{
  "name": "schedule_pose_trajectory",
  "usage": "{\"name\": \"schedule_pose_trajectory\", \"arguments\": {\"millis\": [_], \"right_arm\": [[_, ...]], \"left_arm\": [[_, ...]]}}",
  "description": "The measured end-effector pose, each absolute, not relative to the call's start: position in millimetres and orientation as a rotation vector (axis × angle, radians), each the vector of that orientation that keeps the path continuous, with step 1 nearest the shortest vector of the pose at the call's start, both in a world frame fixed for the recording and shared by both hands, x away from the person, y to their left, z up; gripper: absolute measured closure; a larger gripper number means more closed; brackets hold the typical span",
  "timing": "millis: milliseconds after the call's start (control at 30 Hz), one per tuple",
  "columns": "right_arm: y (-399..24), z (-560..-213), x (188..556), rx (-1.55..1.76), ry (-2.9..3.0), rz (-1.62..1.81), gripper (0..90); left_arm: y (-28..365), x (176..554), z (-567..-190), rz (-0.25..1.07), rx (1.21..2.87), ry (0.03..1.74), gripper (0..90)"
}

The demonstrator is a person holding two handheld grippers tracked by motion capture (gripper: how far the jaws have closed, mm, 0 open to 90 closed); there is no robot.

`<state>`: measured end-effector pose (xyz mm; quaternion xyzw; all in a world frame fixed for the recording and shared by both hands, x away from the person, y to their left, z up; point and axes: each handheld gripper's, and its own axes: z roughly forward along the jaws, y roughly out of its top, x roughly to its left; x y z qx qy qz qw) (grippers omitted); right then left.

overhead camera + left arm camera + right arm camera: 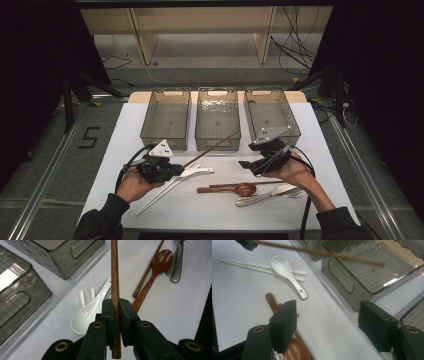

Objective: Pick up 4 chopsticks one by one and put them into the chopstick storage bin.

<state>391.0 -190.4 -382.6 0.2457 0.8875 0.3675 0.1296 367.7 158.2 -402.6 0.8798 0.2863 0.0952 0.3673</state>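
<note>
My left gripper (175, 170) (115, 305) is shut on one end of a brown wooden chopstick (212, 149) (115, 277). The stick is off the table and slants up and right toward the middle grey tray (217, 143). In the right gripper view the same chopstick (319, 252) crosses the top, with its tip over a tray. My right gripper (247, 165) (329, 315) stands open with nothing between its pads, just above a brown wooden spoon (240, 189) (294, 350). A second brown chopstick (245, 184) (147, 270) lies beside that spoon.
Three grey mesh trays stand in a row at the back of the white mat (125, 150), the left tray (165, 143) and right tray (260, 100) flanking the middle one. A white ceramic spoon (197, 171) (284, 267), white chopsticks (160, 192) and metal cutlery (270, 195) lie on the mat.
</note>
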Motion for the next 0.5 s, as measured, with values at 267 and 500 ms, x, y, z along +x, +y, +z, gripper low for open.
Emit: {"name": "schedule_pose_trajectory", "arguments": {"millis": [267,500], "right_arm": [[-200,-391,381,0.752,2.576,1.061,30.3],[-208,-395,374,0.848,2.533,1.105,29.8]], "left_arm": [[170,372,-397,0.280,2.198,0.822,82.9],[179,380,-393,0.303,2.159,0.876,82.9]]}}
